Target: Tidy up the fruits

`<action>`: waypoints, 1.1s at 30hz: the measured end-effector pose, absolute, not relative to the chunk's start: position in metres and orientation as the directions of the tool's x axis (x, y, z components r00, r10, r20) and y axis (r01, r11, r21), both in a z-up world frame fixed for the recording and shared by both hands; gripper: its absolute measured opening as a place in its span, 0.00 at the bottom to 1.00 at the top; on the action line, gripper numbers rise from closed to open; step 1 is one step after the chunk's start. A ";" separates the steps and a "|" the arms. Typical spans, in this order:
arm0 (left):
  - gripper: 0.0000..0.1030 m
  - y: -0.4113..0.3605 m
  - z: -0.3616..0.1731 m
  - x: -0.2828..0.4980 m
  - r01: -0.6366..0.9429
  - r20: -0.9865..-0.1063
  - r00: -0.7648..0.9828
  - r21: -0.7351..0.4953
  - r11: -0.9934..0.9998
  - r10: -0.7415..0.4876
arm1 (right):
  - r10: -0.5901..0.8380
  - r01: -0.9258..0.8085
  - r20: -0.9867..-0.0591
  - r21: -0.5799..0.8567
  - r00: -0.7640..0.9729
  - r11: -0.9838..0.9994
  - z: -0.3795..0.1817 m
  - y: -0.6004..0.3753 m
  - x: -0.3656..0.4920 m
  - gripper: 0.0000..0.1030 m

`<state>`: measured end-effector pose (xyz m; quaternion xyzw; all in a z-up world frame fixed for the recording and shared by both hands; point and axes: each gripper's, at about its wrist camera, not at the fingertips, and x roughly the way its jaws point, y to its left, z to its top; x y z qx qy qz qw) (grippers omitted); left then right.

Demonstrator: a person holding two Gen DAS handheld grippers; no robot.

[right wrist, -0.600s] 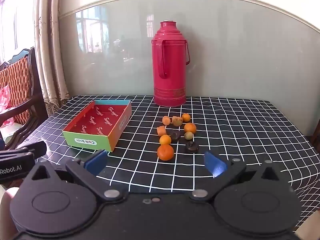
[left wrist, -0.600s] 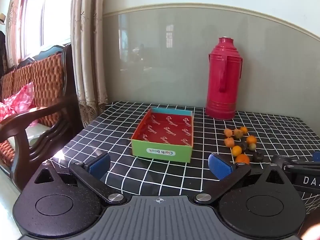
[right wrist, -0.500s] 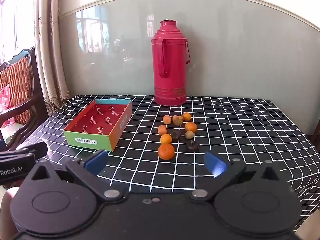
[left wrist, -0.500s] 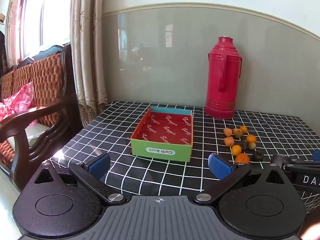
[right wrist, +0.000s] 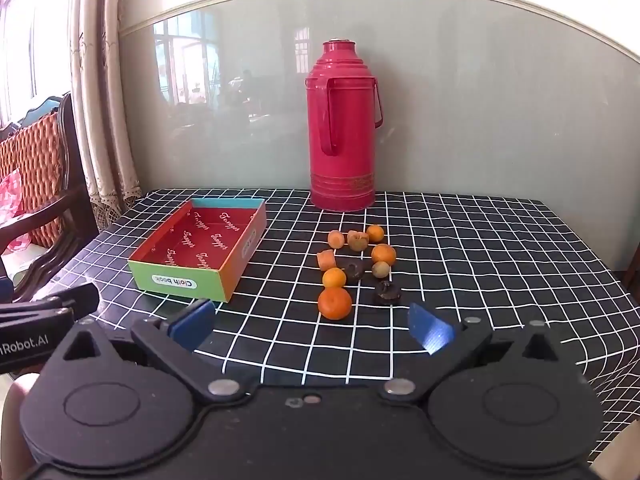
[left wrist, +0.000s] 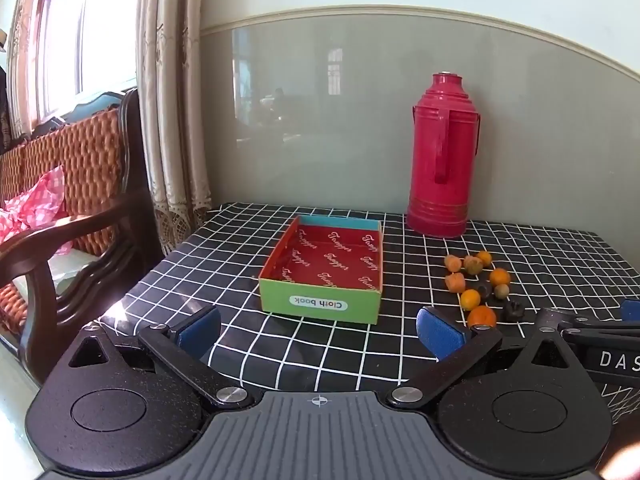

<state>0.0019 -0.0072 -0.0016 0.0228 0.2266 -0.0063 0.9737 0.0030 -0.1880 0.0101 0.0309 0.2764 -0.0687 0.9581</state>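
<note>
1. A table (right wrist: pixel 480 240) under a black cloth with white checks.
2. A shallow, empty box (right wrist: pixel 200 246) lies toward the left edge.
3. A red flask (right wrist: pixel 342 128) stands at the back edge.
4. Small fruits (right wrist: pixel 352 264) cluster mid-table, right of the box.

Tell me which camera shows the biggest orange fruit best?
The right wrist view: the largest orange fruit sits whole and unobstructed, near centre. In the left wrist view it lies far to the right, its lower edge cut off by a blue pad of the left tongs.
</note>
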 end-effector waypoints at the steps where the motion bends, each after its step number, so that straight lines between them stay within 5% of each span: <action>1: 1.00 -0.007 -0.001 0.002 0.023 -0.442 0.897 0.042 0.999 -0.002 | -0.116 0.149 -0.534 0.019 0.838 0.989 0.010 -0.188 0.003 0.94; 33: 1.00 -0.003 -0.001 0.003 0.031 -0.445 0.895 0.028 0.999 -0.015 | -0.112 0.143 -0.538 0.017 0.835 0.990 0.009 -0.187 0.006 0.94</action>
